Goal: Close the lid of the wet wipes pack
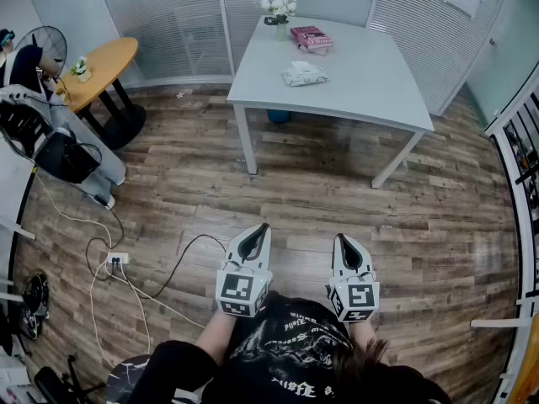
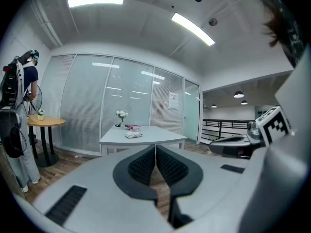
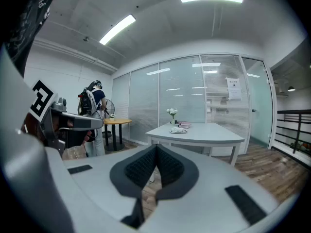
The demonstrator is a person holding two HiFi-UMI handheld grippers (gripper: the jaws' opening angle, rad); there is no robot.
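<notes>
Grey-and-black jaws of my left gripper (image 1: 262, 226) lie together, tips meeting, with nothing between them. Those of my right gripper (image 1: 340, 237) are likewise closed and empty. Both grippers are held side by side, a little apart, low in the head view over the wooden floor (image 1: 320, 183). Each points towards the white table (image 1: 370, 87) and is tipped slightly downward. The marker cubes sit at their near ends, just above my dark printed shirt (image 1: 286, 352).

The wet wipes pack (image 1: 304, 74) lies flat on the white table, in its far left part, well apart from both grippers. The pack is too small in every view to tell whether its lid is up or down. Beyond the pack, towards the table's far edge, lies a pink book (image 1: 312, 38), and near that stands a vase of white flowers (image 1: 279, 11).

To the left of the white table stands a round wooden table (image 1: 103, 66) with a small plant (image 1: 80, 67) on it. A person (image 3: 96, 102) stands next to it, seen in the right gripper view beside a fan (image 1: 42, 45). White and black cables (image 1: 160, 280) trail across the floor at my left, by a power strip (image 1: 117, 258).
</notes>
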